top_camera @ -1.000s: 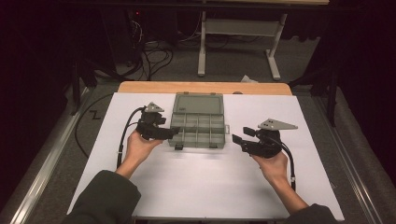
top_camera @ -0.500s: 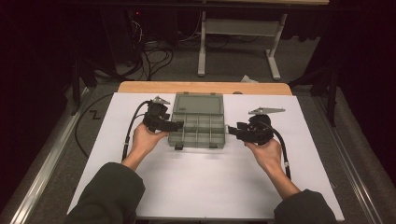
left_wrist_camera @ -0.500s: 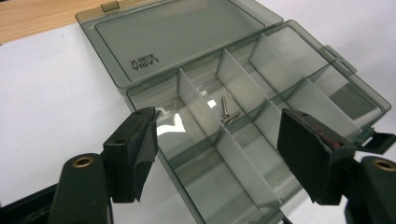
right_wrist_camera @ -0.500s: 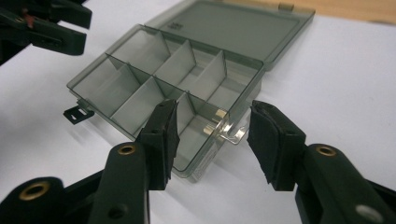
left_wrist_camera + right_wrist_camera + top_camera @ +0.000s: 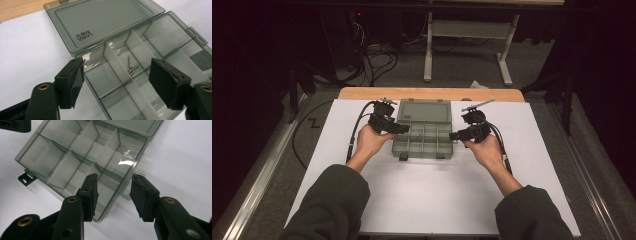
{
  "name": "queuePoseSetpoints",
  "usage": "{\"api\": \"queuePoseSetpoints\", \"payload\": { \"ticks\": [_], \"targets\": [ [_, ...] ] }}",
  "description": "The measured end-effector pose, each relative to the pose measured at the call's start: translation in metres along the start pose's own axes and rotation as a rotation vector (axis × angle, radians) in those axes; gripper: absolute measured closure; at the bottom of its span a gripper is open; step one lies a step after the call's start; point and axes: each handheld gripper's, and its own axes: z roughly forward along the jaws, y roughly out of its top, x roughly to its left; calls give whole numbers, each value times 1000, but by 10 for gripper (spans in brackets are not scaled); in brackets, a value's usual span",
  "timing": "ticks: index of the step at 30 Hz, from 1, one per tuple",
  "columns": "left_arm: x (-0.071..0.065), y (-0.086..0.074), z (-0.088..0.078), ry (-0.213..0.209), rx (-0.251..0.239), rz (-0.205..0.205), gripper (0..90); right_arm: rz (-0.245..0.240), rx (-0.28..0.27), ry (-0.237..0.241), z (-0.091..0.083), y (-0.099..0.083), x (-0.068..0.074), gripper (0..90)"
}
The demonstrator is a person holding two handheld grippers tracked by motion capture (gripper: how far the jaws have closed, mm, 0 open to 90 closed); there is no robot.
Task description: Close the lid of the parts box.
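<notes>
A smoky clear plastic box (image 5: 421,134) lies open in the middle of the high view, on a white sheet (image 5: 427,195) that covers most of a wooden table (image 5: 362,93). Its lid (image 5: 423,110) lies flat behind the tray, toward the top of the frame. Thin walls split the tray into compartments, and in the left gripper view a few small screws (image 5: 130,67) lie in one compartment near the centre of the frame. Two dark latches (image 5: 404,157) stick out from the tray's near edge.

The left gripper (image 5: 402,129) is at the tray's left edge in the high view. Its jaws stand wide apart in the left gripper view, one pad outside the tray's side wall, the other above the compartments, neither pressing on anything.

The right gripper (image 5: 454,135) is at the tray's right edge. Its jaws have just been closing and are now about half open. In the right gripper view they straddle the tray's side wall near a corner, one pad over the inside, one outside by a small tab (image 5: 132,182); a gap shows on both sides, so nothing is gripped.

Beyond the table, at the top of the high view, are cables (image 5: 372,57) on the floor and a white table frame (image 5: 464,35).
</notes>
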Motion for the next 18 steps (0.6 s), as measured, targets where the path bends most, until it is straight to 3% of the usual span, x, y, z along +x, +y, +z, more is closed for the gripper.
{"api": "queuePoseSetpoints", "payload": {
  "ticks": [7,18],
  "targets": [
    [11,5,4,4,16,-22,291,43,89,-14,9,14,0,614],
    [14,19,17,26,56,-16,267,87,160,-35,25,22,-3,617]
  ]
}}
